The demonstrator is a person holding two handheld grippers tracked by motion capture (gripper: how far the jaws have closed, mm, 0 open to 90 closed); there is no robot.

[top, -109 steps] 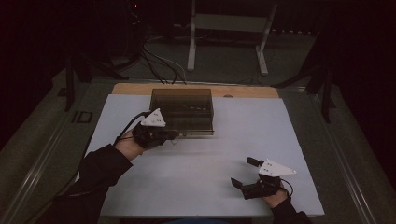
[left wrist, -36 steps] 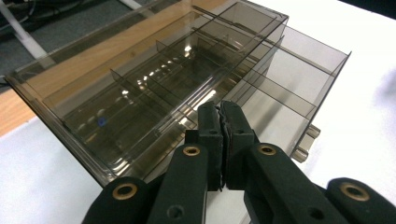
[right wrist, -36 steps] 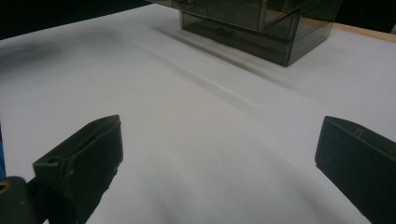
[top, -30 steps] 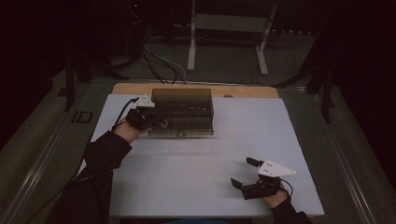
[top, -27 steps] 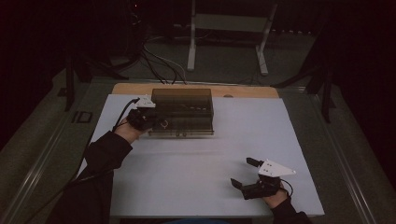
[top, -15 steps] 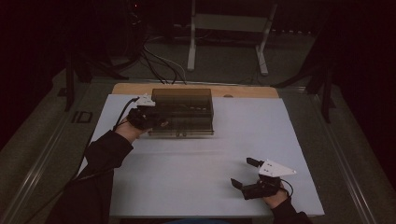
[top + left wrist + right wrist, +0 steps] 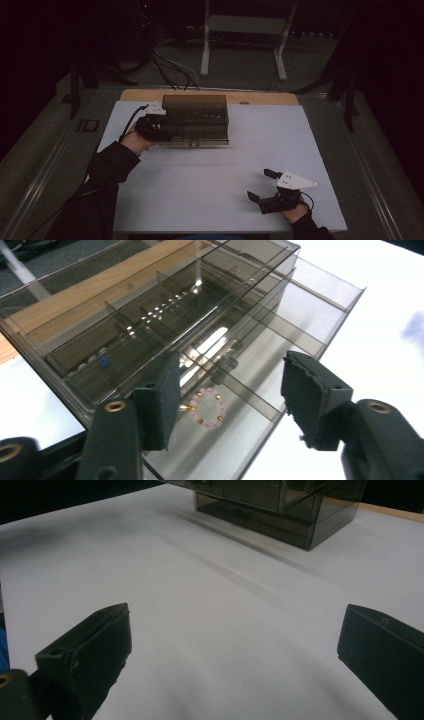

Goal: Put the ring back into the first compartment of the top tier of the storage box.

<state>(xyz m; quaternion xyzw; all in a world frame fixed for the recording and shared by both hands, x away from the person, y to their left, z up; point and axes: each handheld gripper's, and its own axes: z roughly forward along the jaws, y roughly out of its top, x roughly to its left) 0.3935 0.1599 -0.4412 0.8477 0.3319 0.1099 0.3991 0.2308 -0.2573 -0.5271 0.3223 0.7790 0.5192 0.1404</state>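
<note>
Two Grippers Clear of Bracelet; Open Drawer at Risk

The left gripper [image 7: 227,390] had just been opening its jaws, now apart with nothing pressed between them. A pink bead bracelet [image 7: 209,408] lay below them in the drawer organizer's [image 7: 196,120] pulled-out drawer. The right gripper [image 7: 264,185] rested near the surface's front, jaws wide and empty. Withdrawal could clip the drawer wall and shift the organizer.

The left gripper [image 7: 227,405], jaws just opened with nothing pressed between them, hangs over the smoky drawer organizer [image 7: 165,335], a pink bead bracelet [image 7: 209,408] lying in its pulled-out drawer compartment.
</note>
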